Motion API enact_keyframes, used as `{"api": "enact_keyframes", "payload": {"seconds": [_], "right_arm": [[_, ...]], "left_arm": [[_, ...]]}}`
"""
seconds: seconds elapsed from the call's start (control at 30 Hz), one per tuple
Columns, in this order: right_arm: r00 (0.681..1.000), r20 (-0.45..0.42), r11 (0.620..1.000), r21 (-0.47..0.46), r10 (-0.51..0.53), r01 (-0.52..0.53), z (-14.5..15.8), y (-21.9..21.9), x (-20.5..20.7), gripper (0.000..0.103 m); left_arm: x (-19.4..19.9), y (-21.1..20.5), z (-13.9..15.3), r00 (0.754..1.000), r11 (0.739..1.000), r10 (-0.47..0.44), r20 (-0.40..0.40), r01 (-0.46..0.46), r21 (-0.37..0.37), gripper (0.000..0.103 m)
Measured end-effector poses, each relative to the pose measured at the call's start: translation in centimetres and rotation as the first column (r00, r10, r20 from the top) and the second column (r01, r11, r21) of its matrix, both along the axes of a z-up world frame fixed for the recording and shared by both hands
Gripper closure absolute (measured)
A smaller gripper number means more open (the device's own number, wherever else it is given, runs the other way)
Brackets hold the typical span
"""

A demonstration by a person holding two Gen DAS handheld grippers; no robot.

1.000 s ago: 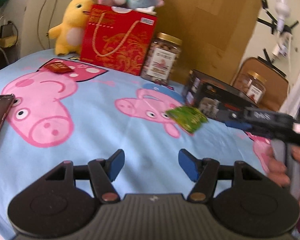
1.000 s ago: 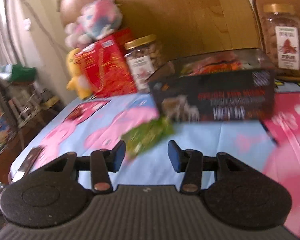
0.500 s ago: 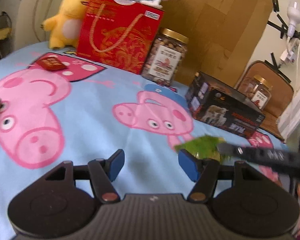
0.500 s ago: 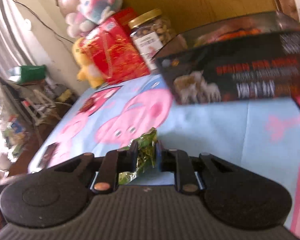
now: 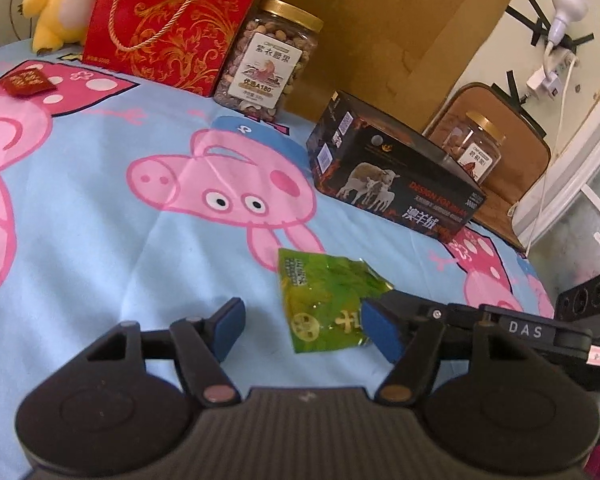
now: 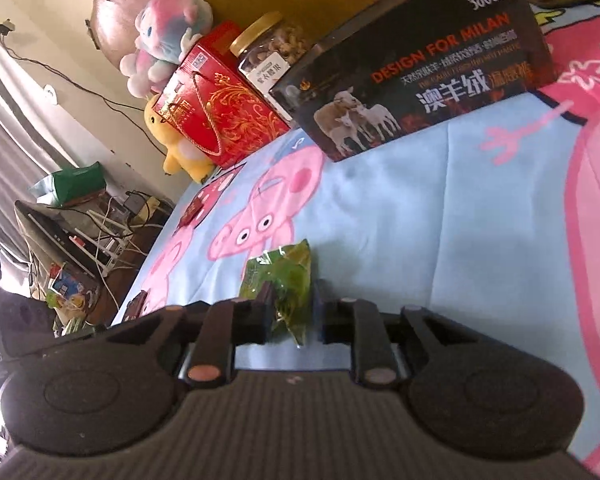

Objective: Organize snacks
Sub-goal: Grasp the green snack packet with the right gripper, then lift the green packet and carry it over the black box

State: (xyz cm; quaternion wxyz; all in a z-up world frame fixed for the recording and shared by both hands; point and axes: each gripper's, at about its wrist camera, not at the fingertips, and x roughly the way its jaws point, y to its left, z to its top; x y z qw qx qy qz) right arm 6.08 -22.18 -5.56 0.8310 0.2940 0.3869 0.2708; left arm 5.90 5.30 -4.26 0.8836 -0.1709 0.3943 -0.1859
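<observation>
A green snack packet lies just above the blue pig-print cloth, pinched at its right edge by my right gripper, which is shut on it. My left gripper is open and empty, its blue pads either side of the packet's near end. A small red packet lies on the cloth at far left. A black box with sheep pictures stands beyond the green packet; it also shows in the right wrist view.
A red gift bag, a nut jar, a yellow plush and a cardboard sheet stand along the back. A second jar sits on a brown chair at right. The bed's edge and a cluttered desk are left.
My right gripper closed on the green packet and carried it down and nearer the left gripper. The left view has tilted closer over the cloth.
</observation>
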Motion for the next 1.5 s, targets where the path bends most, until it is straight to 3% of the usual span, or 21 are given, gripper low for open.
{"api": "enact_keyframes", "payload": {"seconds": [0.1,0.23,0.33,0.4,0.43,0.5,0.6,0.7,0.77,0.9,0.93,0.97,1.03,1.1,1.23,1.5], "right_arm": [[0.999,0.032,0.999,-0.032,0.038,-0.037,0.3,1.1,-0.2,0.081],[0.996,0.054,0.997,-0.04,0.065,-0.063,0.4,2.2,-0.4,0.086],[0.999,0.007,0.999,0.025,0.041,-0.041,-0.3,1.4,0.0,0.086],[0.999,-0.014,0.998,0.059,0.04,-0.039,-0.5,1.1,0.2,0.087],[0.999,-0.018,0.996,0.075,0.043,-0.042,-0.4,1.1,0.2,0.094],[0.999,-0.032,0.991,0.124,0.044,-0.04,-0.2,1.2,0.4,0.094],[1.0,0.025,0.999,0.044,-0.004,0.003,1.3,1.0,0.4,0.094],[1.0,0.0,0.994,0.107,-0.013,0.013,1.6,-0.3,0.5,0.095],[0.999,-0.036,0.98,0.197,-0.007,0.013,1.4,-1.4,0.7,0.095],[0.992,-0.124,0.915,0.4,-0.006,0.056,0.4,-3.5,1.4,0.095],[0.991,-0.134,0.9,0.431,-0.003,0.061,0.3,-3.7,1.5,0.095],[0.991,-0.135,0.893,0.445,-0.001,0.061,0.4,-3.7,1.5,0.095],[0.993,-0.117,0.897,0.44,0.002,0.05,0.8,-3.6,1.3,0.095],[0.996,-0.088,0.908,0.417,-0.008,0.044,1.4,-3.7,1.1,0.095],[0.999,-0.018,0.933,0.356,-0.046,0.049,3.2,-4.8,1.8,0.095],[0.966,0.203,0.984,0.111,-0.157,0.137,8.2,-6.6,6.9,0.095]], "left_arm": [[0.3,-0.4,0.0,1.0,1.0,-0.02,0.007,0.02,0.005,0.037],[0.4,0.2,-0.2,1.0,0.999,-0.015,0.009,0.016,-0.052,0.034],[0.3,1.7,-0.5,1.0,0.983,-0.024,0.013,0.026,-0.182,0.037],[0.4,2.1,-0.2,0.996,0.95,-0.08,0.026,0.084,-0.299,0.045],[0.5,2.0,0.2,0.994,0.94,-0.101,0.039,0.108,-0.325,0.046],[0.5,1.8,1.3,0.994,0.957,-0.073,0.076,0.092,-0.275,0.046],[1.0,2.9,2.3,0.997,0.976,-0.004,0.08,0.022,-0.219,0.046],[1.7,4.1,1.7,0.999,0.973,0.025,0.029,-0.018,-0.232,0.038],[1.7,4.2,1.1,1.0,0.966,0.022,0.017,-0.017,-0.257,0.038],[1.9,4.0,0.4,1.0,0.932,-0.029,0.0,0.027,-0.362,0.035],[1.8,3.6,0.6,0.999,0.927,-0.046,0.011,0.047,-0.371,0.038],[1.8,3.2,0.7,0.998,0.926,-0.06,0.021,0.064,-0.371,0.043],[2.2,2.1,1.1,0.994,0.928,-0.109,0.027,0.111,-0.356,0.078],[2.4,1.2,1.6,0.992,0.935,-0.12,0.03,0.123,-0.334,0.084],[4.5,-1.0,3.9,0.985,0.947,-0.16,0.065,0.171,-0.272,0.087],[12.4,-8.6,8.5,0.963,0.974,-0.221,0.156,0.227,-0.026,0.087]]}}
